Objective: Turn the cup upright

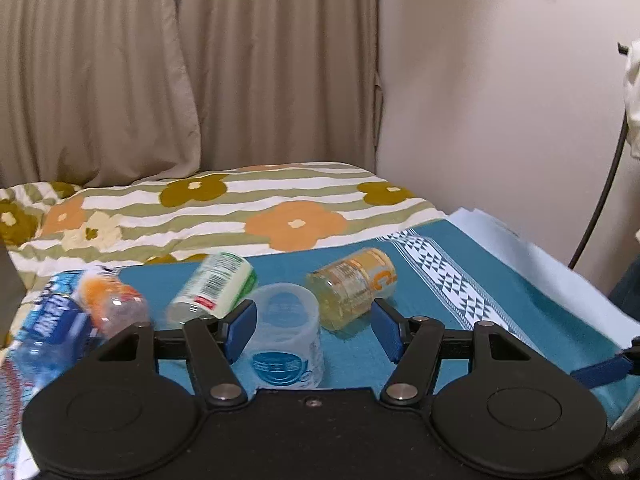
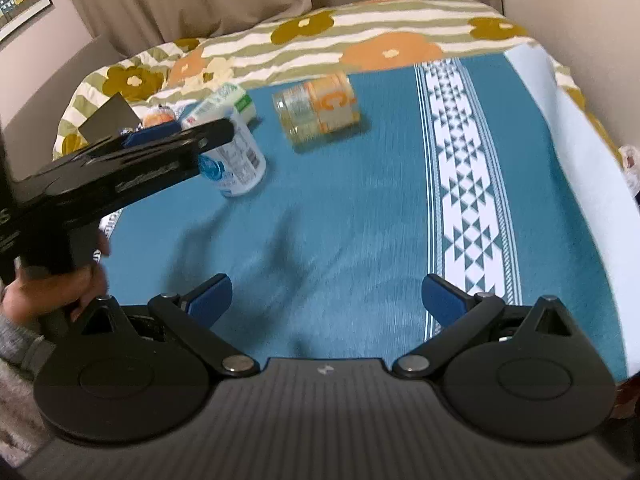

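Approach step of the cup flip. Left gripper (image 1: 314, 330) spread wide, nothing held, blue pads on either side of the clear plastic cup (image 1: 286, 338); left pad touching or nearly touching the cup wall, right pad well apart from it. Cup resting on the teal cloth (image 1: 440, 320), seemingly mouth-down, though blur makes this uncertain. Right gripper (image 2: 326, 300) also spread wide and empty, hovering over bare cloth, well apart from the cup (image 2: 236, 166).

Next move, as judged: closing the left pads squarely on the cup wall, lightly enough not to crush thin plastic, then lifting and rotating.

Left wrist view only: pad spacing around the cup, plus the blue bottle (image 1: 48, 332) and orange-capped bottle (image 1: 114, 300) at far left. Right wrist view only: the hand (image 2: 52, 292) on the left tool's grip. Green-labelled bottle (image 1: 216, 290) and yellow jar (image 1: 352, 288) lying just behind the cup.
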Available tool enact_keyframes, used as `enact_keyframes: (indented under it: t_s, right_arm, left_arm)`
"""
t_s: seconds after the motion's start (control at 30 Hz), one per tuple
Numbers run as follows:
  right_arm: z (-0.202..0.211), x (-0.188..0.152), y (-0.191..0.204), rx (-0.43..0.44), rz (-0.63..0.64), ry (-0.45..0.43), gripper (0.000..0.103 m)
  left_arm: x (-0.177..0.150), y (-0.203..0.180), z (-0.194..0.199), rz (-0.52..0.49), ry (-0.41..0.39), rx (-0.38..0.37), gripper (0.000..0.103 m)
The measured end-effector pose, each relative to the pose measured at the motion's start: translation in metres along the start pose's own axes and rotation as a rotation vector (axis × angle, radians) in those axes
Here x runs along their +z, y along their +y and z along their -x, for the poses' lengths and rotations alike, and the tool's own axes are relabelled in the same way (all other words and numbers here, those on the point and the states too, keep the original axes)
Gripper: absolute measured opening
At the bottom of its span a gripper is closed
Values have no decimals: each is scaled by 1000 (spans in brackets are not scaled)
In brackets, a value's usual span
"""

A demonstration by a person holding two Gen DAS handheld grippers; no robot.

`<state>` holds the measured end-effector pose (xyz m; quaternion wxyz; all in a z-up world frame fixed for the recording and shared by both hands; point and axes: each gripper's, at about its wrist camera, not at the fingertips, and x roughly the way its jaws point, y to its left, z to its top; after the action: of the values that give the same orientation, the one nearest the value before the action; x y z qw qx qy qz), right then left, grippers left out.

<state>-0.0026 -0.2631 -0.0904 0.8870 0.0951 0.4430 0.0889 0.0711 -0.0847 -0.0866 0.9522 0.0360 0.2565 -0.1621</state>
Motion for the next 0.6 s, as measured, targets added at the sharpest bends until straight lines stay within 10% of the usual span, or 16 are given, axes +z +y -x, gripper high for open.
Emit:
enact_keyframes:
  t_s: [0.3, 0.6]
  right_arm:
    - [42, 38, 27, -91, 37, -81, 103]
    - [80, 54, 55, -217, 65, -152, 103]
  left_arm:
    - [39, 15, 73, 42, -7, 68, 98]
    - [51, 34, 109, 68, 123, 135, 103]
